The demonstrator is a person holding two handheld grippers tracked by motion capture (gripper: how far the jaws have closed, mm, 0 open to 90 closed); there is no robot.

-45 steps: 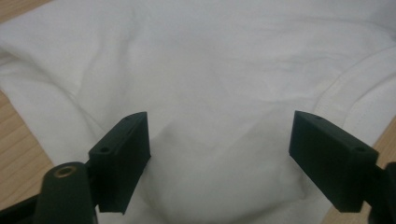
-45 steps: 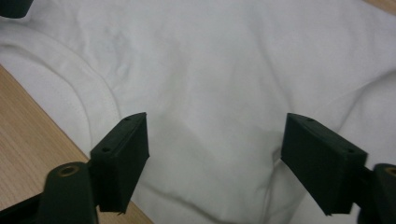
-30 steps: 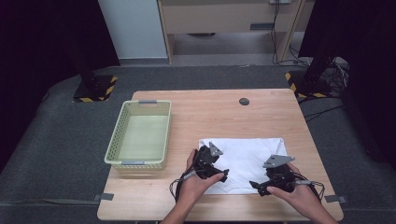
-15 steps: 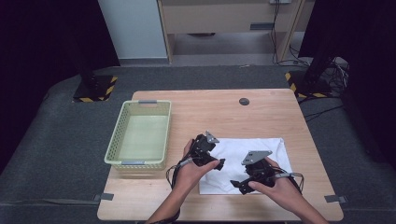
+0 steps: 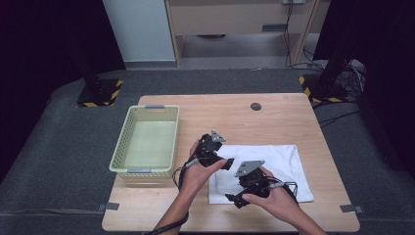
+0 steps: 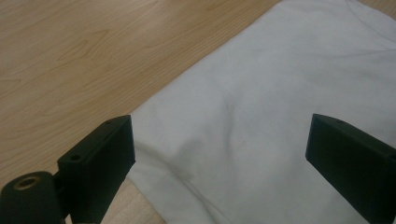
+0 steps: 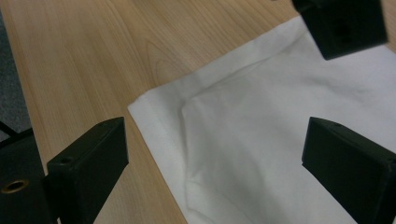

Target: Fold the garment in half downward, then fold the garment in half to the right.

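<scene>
White cloth (image 5: 274, 164) is lying flat on the worktop (image 5: 274, 120), in the near-right part, long axis running left-right, parallel to the near edge; its right end is sitting close to the worktop's right edge, its near hem a short way in from the near edge. Left gripper (image 5: 226, 163) is hovering over the cloth's left end, jaws spread wide and holding nothing; in the left gripper view the cloth (image 6: 261, 116) is lying between the two jaws with its edge crossing diagonally and bare wood beyond. Right gripper (image 5: 234, 198) is sitting at the cloth's near-left corner, jaws also spread wide, nothing clamped; in the right gripper view that corner (image 7: 154, 112) is pointing toward the bare wood, a folded layer is showing just inside the hem, and a black block of the other gripper (image 7: 343, 25) is hanging over the cloth at top right. Whether either gripper's tips are touching the fabric, cannot tell. Open room: the whole far half of the worktop is bare apart from a small dark round disc (image 5: 255, 106) near the far edge, centre-right. The green mesh basket (image 5: 128, 149) is taking up the left side, well apart from the cloth, with a strip of bare wood between them where the left forearm is coming in.
</scene>
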